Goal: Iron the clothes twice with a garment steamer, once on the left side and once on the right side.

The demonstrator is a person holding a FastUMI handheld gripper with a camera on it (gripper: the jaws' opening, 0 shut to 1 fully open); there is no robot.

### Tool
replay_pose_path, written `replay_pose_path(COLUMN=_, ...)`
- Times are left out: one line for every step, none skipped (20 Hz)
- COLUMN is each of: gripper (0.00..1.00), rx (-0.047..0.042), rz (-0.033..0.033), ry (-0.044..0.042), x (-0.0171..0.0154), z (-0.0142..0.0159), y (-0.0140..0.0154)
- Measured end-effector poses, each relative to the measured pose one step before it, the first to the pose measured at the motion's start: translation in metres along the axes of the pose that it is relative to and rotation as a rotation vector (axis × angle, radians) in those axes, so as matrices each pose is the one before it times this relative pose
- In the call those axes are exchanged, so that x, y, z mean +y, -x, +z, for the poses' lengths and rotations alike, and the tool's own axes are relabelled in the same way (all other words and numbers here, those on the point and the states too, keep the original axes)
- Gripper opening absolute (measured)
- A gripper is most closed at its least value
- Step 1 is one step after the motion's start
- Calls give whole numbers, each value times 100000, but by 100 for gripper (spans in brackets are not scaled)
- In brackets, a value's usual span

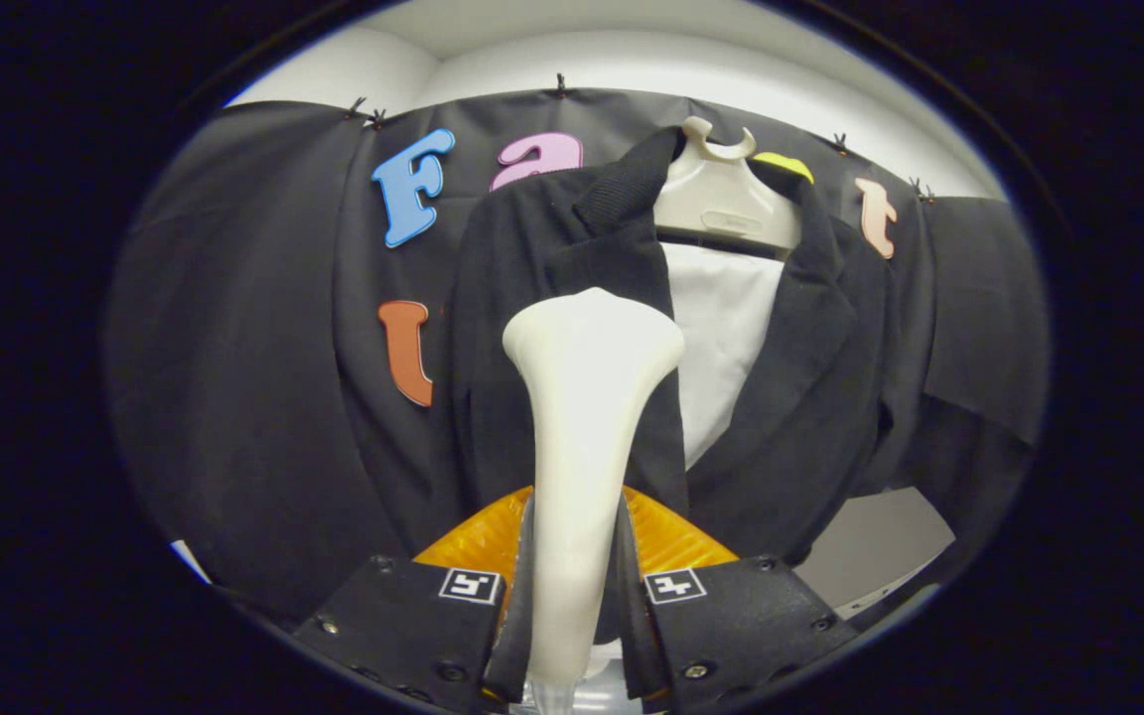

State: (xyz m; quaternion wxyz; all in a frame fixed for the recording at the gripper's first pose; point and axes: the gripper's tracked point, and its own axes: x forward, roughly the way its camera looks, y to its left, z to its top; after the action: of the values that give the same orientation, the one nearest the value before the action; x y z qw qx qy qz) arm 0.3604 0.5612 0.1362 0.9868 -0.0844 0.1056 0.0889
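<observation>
The black jacket (572, 328) hangs on a pale plastic hanger (721, 199) against the far wall of the booth, its front open so that a white lining or shirt (726, 338) shows between the two lapels; the left front panel lies just behind the steamer head, the right panel (810, 397) hangs free to the right of it. The cloth looks soft and fairly light, so I judge it will yield and swing away if the head presses hard; a gentle stroke along the fabric seems better than a push, and the lapel edges may fold over easily. The garment steamer (582, 417) is a cream-coloured, smooth and stiff plastic piece, narrow at the neck and wide at the head (594, 333); the head stands in front of the upper left panel, but I cannot tell if it touches the cloth or is only near it. The gripper (575, 596) holds this steamer at the narrow neck, with both fingers (403, 621) closed against its sides; this low place seems a sound hold, though the smooth surface could slip or turn if the stroke meets resistance. From this position I judge that the left-side pass is in hand, and the right side is not yet reached.
</observation>
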Motion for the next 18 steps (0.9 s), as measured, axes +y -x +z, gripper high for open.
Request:
replay_pose_path(gripper=39, rx=943, rz=207, ry=-504, x=27, z=-700, y=-91)
replay_pose_path(gripper=39, rx=1142, rz=31, ry=-325, x=-52, z=-662, y=-126)
replay_pose_path(gripper=39, rx=1083, rz=219, ry=-311, x=-18, z=-560, y=-123)
replay_pose_path(gripper=39, rx=839, rz=243, ry=-126, x=42, z=-552, y=-141)
replay_pose_path(gripper=39, rx=727, rz=157, ry=3, x=15, z=-552, y=-132)
replay_pose_path(gripper=39, rx=566, rz=-33, ry=-242, x=-15, z=-394, y=-136)
replay_pose_path(gripper=39, rx=577, rz=126, ry=77, x=8, z=-472, y=-74)
replay_pose_path(gripper=39, rx=429, rz=-20, ry=10, x=6, z=-470, y=-21)
replay_pose_path(gripper=39, rx=696, rz=-151, ry=188, x=16, z=-442, y=-156)
replay_pose_path(gripper=39, rx=711, rz=176, ry=10, x=-20, z=-675, y=-160)
replay_pose_path(gripper=40, rx=966, rz=94, ry=35, x=132, z=-618, y=-164)
replay_pose_path(gripper=39, rx=1088, rz=316, ry=56, x=83, z=-709, y=-87)
replay_pose_path(gripper=39, rx=955, rz=212, ry=-200, x=117, z=-650, y=-137)
replay_pose_path(gripper=39, rx=955, rz=20, ry=104, x=9, z=-707, y=-188)
replay_pose_path(gripper=39, rx=768, rz=-17, ry=-165, x=79, z=-608, y=-244)
replay_pose_path(gripper=39, rx=789, rz=83, ry=-172, x=-5, z=-645, y=-164)
replay_pose_path(gripper=39, rx=1034, rz=-7, ry=-8, x=101, z=-641, y=-176)
replay_pose_path(gripper=39, rx=995, rz=63, ry=-139, x=23, z=-732, y=-283)
